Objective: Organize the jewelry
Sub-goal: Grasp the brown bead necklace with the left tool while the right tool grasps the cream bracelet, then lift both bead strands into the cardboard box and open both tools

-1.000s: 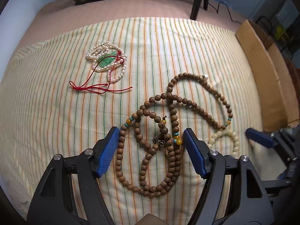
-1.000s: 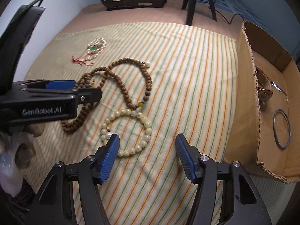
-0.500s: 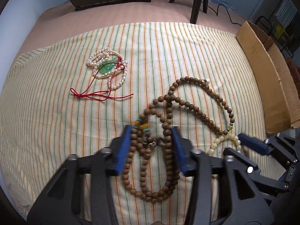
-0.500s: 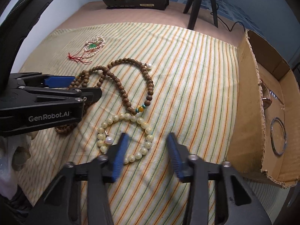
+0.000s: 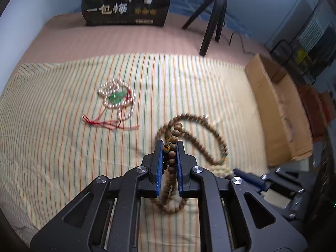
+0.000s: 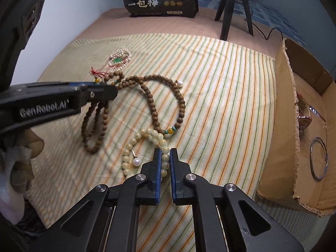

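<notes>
My left gripper (image 5: 169, 145) is shut on the brown wooden bead necklace (image 5: 199, 138) and lifts part of it off the striped cloth; loops hang below the jaws. In the right wrist view the left gripper (image 6: 113, 88) comes in from the left with the necklace (image 6: 151, 103) trailing across the cloth. My right gripper (image 6: 165, 153) is shut on the cream bead bracelet (image 6: 147, 134), which lies on the cloth with a pearl charm. A pearl strand with a green pendant and red cord (image 5: 117, 100) lies far left, also seen in the right wrist view (image 6: 119, 59).
An open cardboard box (image 6: 289, 126) stands at the right edge of the cloth, holding a silver bangle (image 6: 319, 157) and other pieces. A black printed bag (image 5: 126, 2) and a tripod (image 5: 212, 21) stand at the back. The striped cloth (image 5: 52, 147) covers the table.
Both grippers have gone from wide open to shut. The left one closed on the brown necklace and raised it; the right one closed on the cream bracelet.
</notes>
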Motion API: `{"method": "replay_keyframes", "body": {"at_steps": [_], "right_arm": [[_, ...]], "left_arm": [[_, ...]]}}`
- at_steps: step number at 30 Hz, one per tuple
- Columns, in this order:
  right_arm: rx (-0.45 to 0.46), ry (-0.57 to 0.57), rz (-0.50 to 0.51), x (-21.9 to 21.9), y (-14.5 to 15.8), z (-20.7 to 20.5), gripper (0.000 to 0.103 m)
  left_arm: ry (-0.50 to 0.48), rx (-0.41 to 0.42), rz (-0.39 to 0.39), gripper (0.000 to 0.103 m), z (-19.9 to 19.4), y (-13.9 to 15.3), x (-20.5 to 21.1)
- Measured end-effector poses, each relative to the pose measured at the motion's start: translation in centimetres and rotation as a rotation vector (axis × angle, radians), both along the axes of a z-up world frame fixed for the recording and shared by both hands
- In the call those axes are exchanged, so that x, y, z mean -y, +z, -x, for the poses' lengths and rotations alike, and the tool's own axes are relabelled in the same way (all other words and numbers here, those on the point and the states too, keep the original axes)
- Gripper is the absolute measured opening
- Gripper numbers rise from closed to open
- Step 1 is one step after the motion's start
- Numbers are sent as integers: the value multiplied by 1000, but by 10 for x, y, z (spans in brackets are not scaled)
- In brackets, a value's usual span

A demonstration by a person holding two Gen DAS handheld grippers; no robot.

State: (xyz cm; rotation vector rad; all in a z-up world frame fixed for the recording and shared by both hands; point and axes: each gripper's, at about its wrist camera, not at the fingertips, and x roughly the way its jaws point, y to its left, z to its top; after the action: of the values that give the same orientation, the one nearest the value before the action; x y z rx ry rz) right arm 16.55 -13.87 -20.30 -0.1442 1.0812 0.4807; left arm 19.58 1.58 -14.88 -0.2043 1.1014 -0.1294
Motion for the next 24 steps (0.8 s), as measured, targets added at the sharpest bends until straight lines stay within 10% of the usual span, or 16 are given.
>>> {"method": "replay_keyframes", "body": {"at_steps": [24], "right_arm": [[198, -48, -165, 41, 98, 13, 6]], "left_arm": [[4, 224, 138, 9, 21, 97, -13]]}}
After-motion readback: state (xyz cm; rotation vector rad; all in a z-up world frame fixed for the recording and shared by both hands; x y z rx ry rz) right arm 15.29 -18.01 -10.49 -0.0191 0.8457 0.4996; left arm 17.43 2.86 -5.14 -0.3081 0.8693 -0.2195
